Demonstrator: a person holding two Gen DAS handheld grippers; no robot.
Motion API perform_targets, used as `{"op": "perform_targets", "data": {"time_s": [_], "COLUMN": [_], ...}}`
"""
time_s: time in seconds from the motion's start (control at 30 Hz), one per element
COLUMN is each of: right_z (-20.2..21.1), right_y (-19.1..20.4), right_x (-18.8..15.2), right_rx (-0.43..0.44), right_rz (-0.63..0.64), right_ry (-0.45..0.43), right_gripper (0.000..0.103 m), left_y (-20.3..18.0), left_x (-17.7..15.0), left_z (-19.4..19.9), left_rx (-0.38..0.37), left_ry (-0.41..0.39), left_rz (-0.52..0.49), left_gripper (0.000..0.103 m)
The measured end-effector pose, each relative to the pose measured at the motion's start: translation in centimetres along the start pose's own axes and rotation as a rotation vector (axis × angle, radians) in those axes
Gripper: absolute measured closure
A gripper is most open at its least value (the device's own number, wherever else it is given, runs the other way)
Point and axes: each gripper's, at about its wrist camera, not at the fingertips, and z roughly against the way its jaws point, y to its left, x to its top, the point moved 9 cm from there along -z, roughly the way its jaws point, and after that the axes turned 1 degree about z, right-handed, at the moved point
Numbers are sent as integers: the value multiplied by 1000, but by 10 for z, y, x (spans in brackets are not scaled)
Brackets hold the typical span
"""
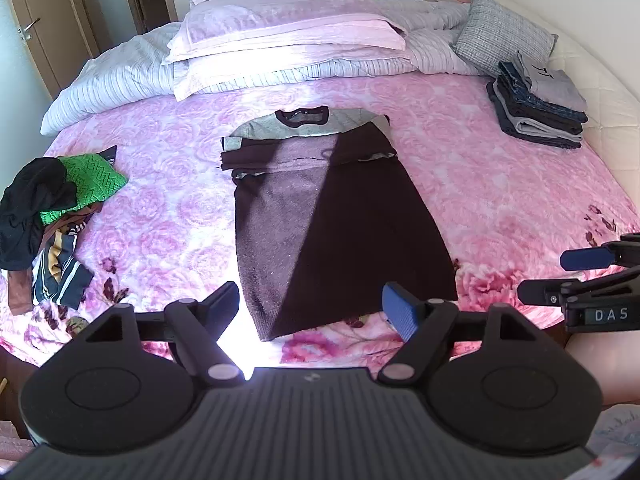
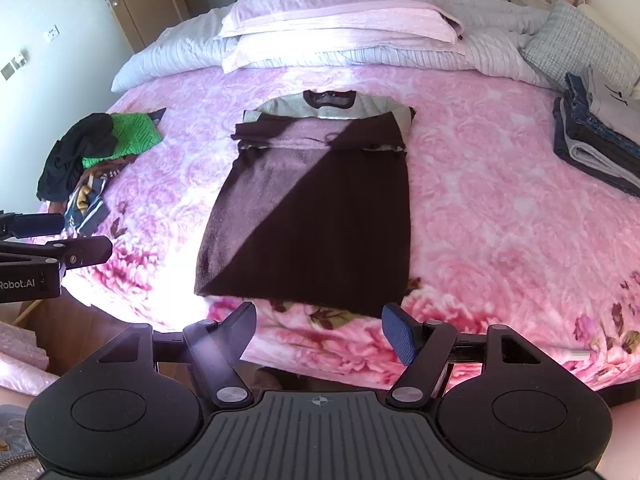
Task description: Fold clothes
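A dark maroon sweater [image 1: 328, 220] [image 2: 316, 216] with a grey yoke lies flat in the middle of the pink floral bed, collar away from me, both sleeves folded across its chest. Its hem is near the bed's front edge. My left gripper [image 1: 312, 304] hovers open just in front of the hem, nothing between its fingers. My right gripper [image 2: 320, 328] is open too, just short of the hem, empty. Each gripper shows at the edge of the other's view: the right gripper [image 1: 560, 276] right of the sweater, the left gripper [image 2: 72, 236] left of it.
A heap of unfolded clothes [image 1: 52, 216] [image 2: 92, 152], green knit and black on top, lies at the left. A stack of folded clothes [image 1: 536, 108] [image 2: 596, 136] sits at the right. Pillows [image 1: 288, 28] and a grey cushion [image 1: 500, 36] fill the head end. Bare floral blanket [image 1: 500, 200] surrounds the sweater.
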Motion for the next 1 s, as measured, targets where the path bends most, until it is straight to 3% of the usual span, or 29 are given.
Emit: {"op": "perform_targets", "data": {"time_s": [1.0], "right_z": [-3], "right_y": [9], "right_x": [-24], "right_rx": [1], "right_rz": [16], "right_ry": [34], "right_gripper": [36], "left_y": [3], "left_x": [-37], "left_z": [5], "left_rx": [14], "left_ry": [58], "left_rz": [19], "left_gripper": [25]}}
